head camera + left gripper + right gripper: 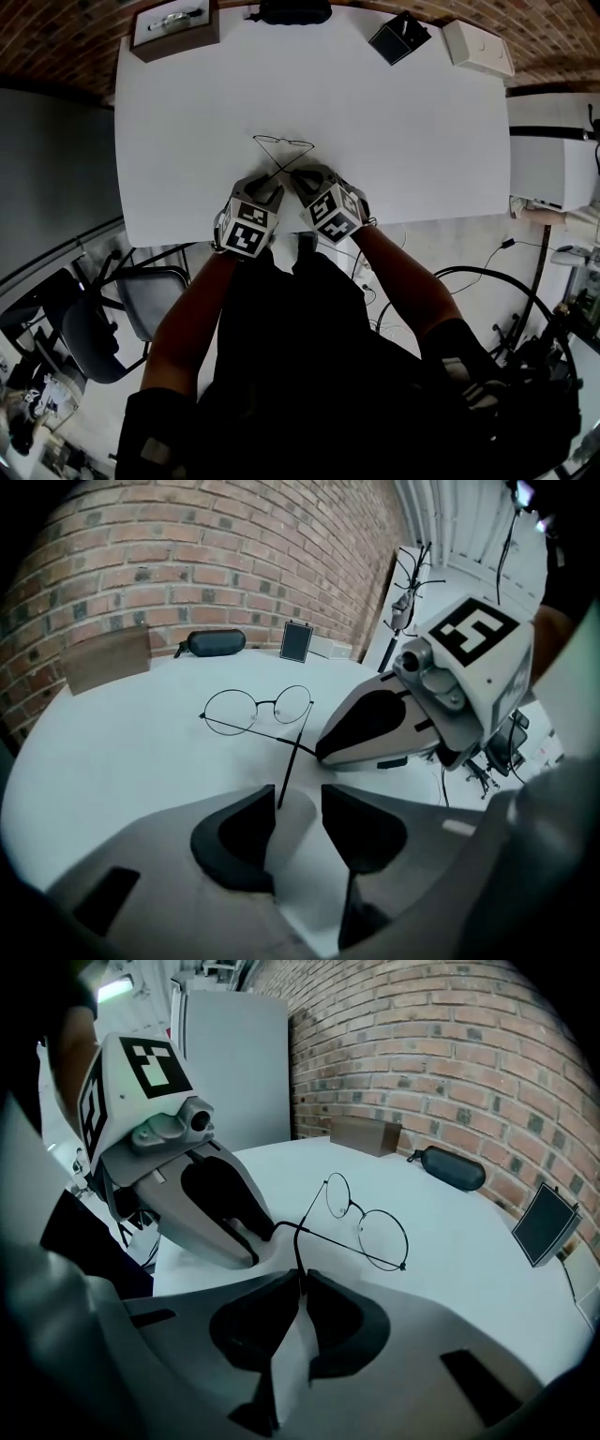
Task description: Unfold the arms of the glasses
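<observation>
Thin round wire-rimmed glasses [281, 142] lie on the white table [187, 141] just beyond both grippers, lenses [258, 710] toward the far side, and their two arms cross over each other. My right gripper [302, 1283] is shut on the tip of one arm, which bends up from the lenses [366, 1222]. My left gripper [298, 803] is open. The other arm's dark tip [281, 794] lies in its gap near the left pad, not pressed. In the head view the left gripper [269, 184] and right gripper [305, 178] sit side by side near the table's front edge.
Along the far edge stand a brown box [173, 28], a black glasses case [295, 11], a small black stand [400, 37] and a white box [478, 47]. A brick wall [187, 564] rises behind. A chair [141, 300] sits below the table's left front.
</observation>
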Motion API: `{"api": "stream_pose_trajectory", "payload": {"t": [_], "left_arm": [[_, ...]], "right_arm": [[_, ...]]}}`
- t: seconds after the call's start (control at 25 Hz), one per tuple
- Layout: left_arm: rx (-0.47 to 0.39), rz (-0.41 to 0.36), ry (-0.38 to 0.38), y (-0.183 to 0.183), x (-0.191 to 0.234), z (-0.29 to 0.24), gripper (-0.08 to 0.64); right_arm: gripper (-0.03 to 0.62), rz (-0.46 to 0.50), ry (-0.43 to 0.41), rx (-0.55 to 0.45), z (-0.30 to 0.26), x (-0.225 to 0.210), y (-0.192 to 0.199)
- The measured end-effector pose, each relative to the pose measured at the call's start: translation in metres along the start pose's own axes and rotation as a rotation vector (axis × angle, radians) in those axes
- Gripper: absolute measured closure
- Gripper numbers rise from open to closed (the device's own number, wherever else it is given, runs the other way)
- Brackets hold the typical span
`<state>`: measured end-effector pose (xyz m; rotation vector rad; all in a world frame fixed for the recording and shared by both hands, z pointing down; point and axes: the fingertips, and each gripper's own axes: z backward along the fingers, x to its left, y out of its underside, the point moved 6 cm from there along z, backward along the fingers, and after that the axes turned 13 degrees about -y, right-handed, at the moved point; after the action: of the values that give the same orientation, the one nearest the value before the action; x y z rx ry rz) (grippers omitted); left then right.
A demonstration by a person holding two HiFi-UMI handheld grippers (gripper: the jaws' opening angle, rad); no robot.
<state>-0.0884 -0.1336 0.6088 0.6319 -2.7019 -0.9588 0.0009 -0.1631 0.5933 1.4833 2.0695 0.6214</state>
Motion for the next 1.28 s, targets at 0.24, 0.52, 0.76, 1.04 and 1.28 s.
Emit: {"api": "stream_pose_trajectory", "payload": {"t": [0.24,0.52,0.76,1.04,1.28], "left_arm": [[-0.021,0.096,-0.035,-0.005,0.016,0.015,0.391],[-0.075,0.202,-0.112,-0.028,0.044,0.022,0.391],[-0.082,0.373,-0.143,-0.047,0.06,0.011,0.391],[-0.077,0.38,-0.18,-0.059,0.062,0.002,0.391],[-0.045,0.363,-0.17,-0.059,0.057,-0.008,0.391]], "right_arm": [[0.568,-0.002,0.002,0.015,-0.001,0.0,0.001],[0.566,-0.128,0.046,-0.071,0.016,-0.001,-0.011],[0.566,-0.447,0.195,-0.23,0.038,-0.018,-0.025],[0.482,-0.705,0.326,-0.265,0.037,-0.03,-0.022],[0.456,-0.856,0.314,-0.288,0.024,-0.029,-0.016]]}}
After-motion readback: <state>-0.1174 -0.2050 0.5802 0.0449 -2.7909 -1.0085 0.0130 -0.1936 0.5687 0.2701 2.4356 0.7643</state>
